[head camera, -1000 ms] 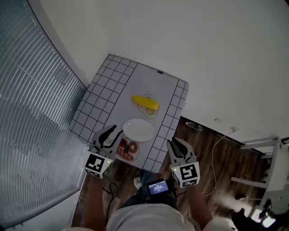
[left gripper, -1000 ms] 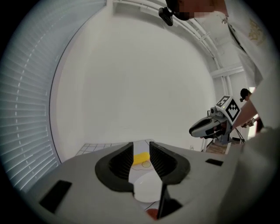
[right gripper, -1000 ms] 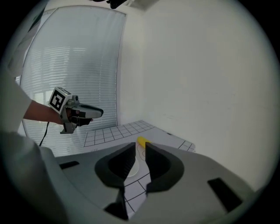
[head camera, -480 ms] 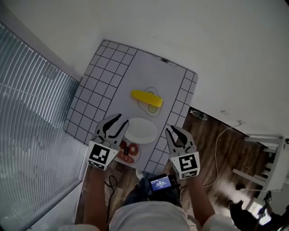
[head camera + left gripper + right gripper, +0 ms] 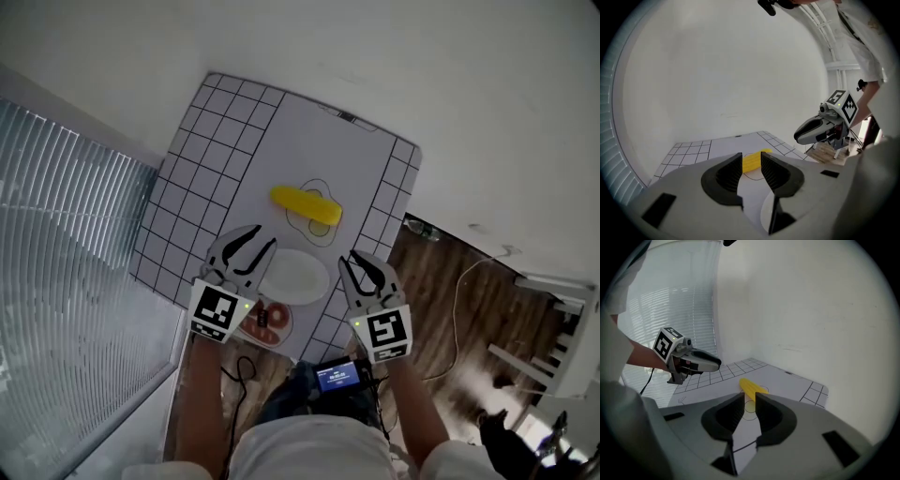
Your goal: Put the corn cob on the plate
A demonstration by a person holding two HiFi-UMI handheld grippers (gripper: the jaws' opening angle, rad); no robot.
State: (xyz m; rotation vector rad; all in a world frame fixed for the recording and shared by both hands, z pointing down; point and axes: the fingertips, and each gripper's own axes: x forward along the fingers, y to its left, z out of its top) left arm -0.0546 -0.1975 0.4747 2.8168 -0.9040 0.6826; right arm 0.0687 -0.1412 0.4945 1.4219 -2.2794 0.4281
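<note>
Yellow corn cob (image 5: 306, 204), white plate (image 5: 294, 276), white mat (image 5: 208, 169) w/ blk grid

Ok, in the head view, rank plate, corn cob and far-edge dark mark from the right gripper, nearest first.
1. Plate, just left of the right gripper.
2. Corn cob, beyond the plate.
3. Dark mark, at the mat's far edge.

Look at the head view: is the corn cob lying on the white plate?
No, the corn cob lies on the mat, beyond the white plate and apart from it.
</note>
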